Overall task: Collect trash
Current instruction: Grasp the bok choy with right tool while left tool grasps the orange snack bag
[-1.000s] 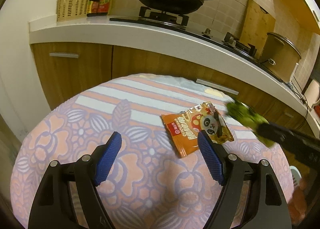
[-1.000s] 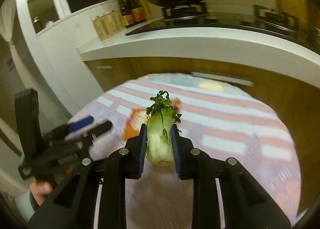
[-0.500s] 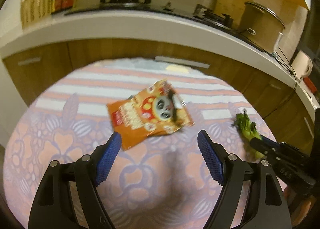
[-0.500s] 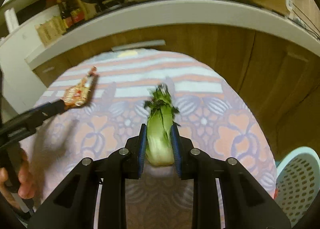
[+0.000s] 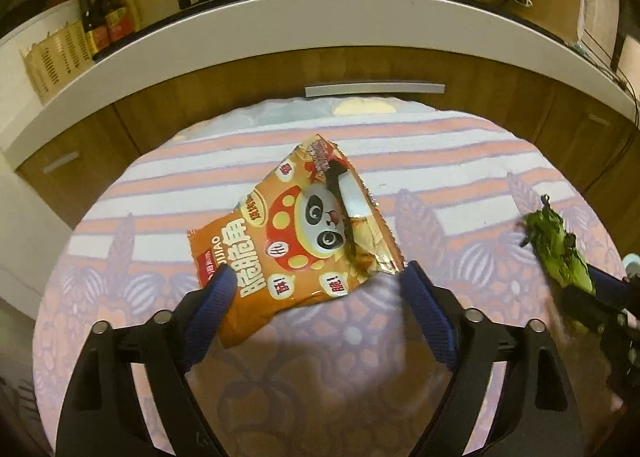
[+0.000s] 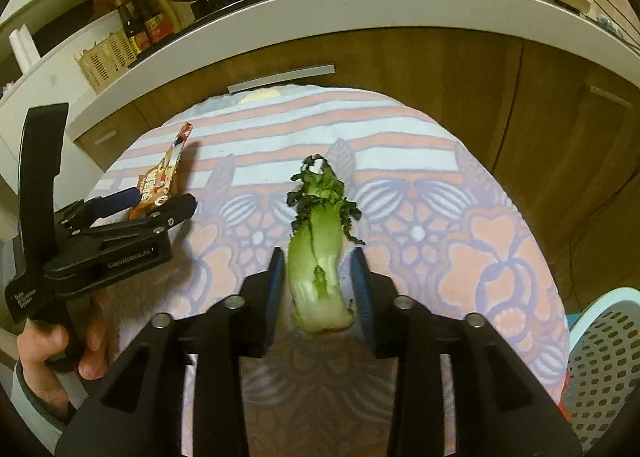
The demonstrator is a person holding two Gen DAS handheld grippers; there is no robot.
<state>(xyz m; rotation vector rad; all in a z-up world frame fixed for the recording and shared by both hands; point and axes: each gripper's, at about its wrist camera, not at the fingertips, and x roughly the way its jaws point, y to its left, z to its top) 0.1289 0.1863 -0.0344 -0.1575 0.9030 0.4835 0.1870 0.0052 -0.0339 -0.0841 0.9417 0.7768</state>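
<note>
An orange snack wrapper with a panda print lies on the flowered tablecloth. My left gripper is open, its blue fingers on either side of the wrapper's near end. In the right wrist view, my right gripper has its jaws a little apart around a green leafy vegetable stalk, with gaps on both sides of it. The stalk also shows in the left wrist view at the right. The wrapper and left gripper show at the left of the right wrist view.
A light blue perforated basket stands low to the right of the table. Wooden cabinets and a white counter with a stove and a pan run behind the table. A hand holds the left gripper.
My left gripper has moved forward so its fingers now flank the wrapper. My right gripper has swung right with the stalk, and its jaws have opened slightly off the stalk.
</note>
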